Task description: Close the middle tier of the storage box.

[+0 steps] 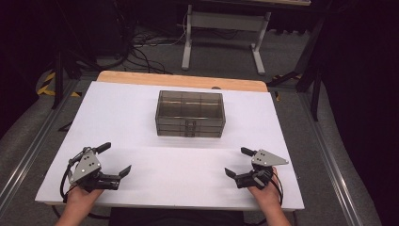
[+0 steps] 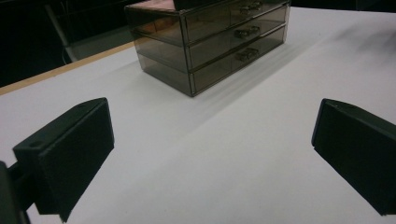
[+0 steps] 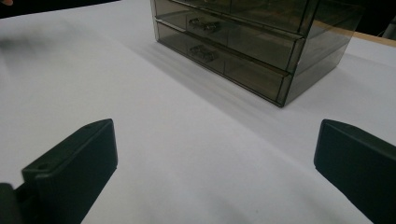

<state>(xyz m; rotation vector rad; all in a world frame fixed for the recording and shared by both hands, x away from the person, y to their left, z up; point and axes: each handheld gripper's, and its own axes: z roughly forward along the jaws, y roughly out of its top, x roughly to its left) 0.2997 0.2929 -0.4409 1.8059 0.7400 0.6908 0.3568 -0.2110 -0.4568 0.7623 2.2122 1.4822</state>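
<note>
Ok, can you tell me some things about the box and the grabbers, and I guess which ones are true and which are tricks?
1. The smoky drawer box sits on the white table. True.
2. The left gripper is holding the box. False: it is open and empty, well apart from the box.
3. All the drawers look shut. True.
4. The right gripper is shut tight. False: its fingers stand wide apart.
5. The box lies between the two grippers and farther from the person. True.
</note>
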